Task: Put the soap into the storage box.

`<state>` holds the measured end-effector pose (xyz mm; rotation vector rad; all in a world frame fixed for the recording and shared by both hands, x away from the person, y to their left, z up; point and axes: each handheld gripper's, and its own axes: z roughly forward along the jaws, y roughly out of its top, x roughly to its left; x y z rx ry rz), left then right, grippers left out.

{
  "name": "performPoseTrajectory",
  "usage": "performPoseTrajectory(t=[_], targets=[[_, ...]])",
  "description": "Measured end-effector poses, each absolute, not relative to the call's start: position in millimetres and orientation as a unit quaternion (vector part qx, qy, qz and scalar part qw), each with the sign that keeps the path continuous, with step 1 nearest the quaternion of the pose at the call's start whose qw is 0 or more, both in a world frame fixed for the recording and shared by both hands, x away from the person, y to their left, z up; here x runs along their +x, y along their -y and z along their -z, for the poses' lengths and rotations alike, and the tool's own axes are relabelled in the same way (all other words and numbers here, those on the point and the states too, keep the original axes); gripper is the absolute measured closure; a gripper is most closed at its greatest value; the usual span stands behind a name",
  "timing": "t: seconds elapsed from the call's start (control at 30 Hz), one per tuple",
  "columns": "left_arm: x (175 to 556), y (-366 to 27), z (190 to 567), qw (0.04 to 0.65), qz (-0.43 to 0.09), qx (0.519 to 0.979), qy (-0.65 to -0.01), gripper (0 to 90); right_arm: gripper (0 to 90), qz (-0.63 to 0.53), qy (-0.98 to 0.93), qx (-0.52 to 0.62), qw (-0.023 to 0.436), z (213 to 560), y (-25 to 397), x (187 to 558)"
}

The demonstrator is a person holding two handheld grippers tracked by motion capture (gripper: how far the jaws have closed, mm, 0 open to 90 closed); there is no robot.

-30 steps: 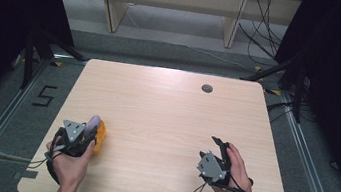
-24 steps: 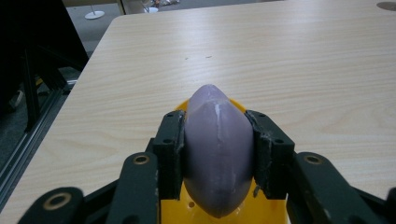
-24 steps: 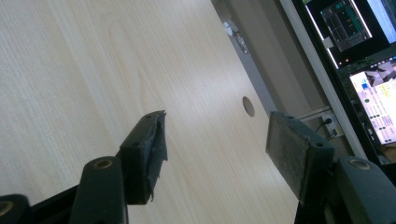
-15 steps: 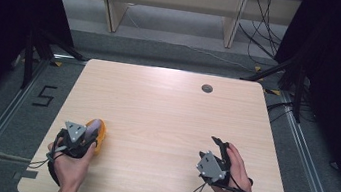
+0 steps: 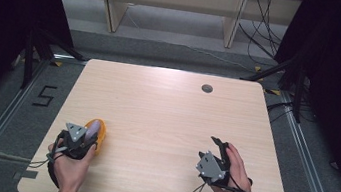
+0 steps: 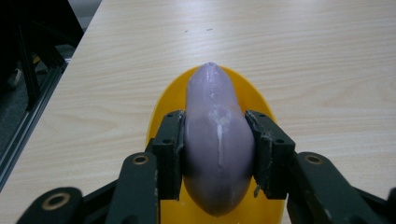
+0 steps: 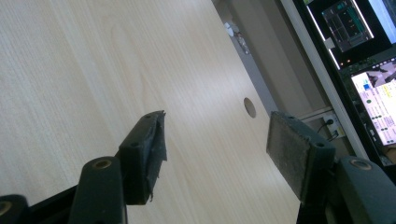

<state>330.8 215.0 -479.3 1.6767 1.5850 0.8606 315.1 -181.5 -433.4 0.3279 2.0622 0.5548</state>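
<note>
A purple eggplant-shaped toy [image 6: 215, 140] lies over a yellow plate [image 6: 163, 105] near the table's front left. My left gripper [image 6: 217, 144] is shut on the toy, one jaw pressed on each side of it. In the high view the left gripper [image 5: 83, 136] sits at the plate [image 5: 100, 136], with the toy [image 5: 93, 126] poking out ahead of it. My right gripper [image 5: 216, 150] rests at the front right, held in a hand. Its jaws stand wide apart over bare wood in the right gripper view, where the right gripper [image 7: 217, 140] holds nothing.
The light wooden table [image 5: 165, 115] has a round cable hole [image 5: 207, 88] near its far edge, also seen as the hole [image 7: 250, 107]. Monitors [image 7: 369, 60] glow beyond the table's edge. Dark stands and cables flank the table.
The left gripper with the purple toy and the plate have edged slightly toward the front of the table. The right gripper has stayed put.
</note>
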Motion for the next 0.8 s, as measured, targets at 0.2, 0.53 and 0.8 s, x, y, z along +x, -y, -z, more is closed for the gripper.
performPoseTrajectory(t=[0.2, 0.53, 0.8], targets=[[331.2, -216.5, 481.4, 0.332, -0.321, 0.645, -0.61, 56.8, 37.9, -0.227, -0.842, 0.134, 0.47, 433.3, 181.6, 315.1], [327.6, -217.5, 471.5, 0.366, -0.339, 0.622, -0.603, 41.7, 37.7, -0.228, -0.842, 0.135, 0.47, 433.5, 181.4, 315.1], [319.7, -207.8, 460.8, 0.397, -0.359, 0.622, -0.571, 40.0, 37.5, -0.233, -0.847, 0.14, 0.456, 434.7, 180.7, 315.2]])
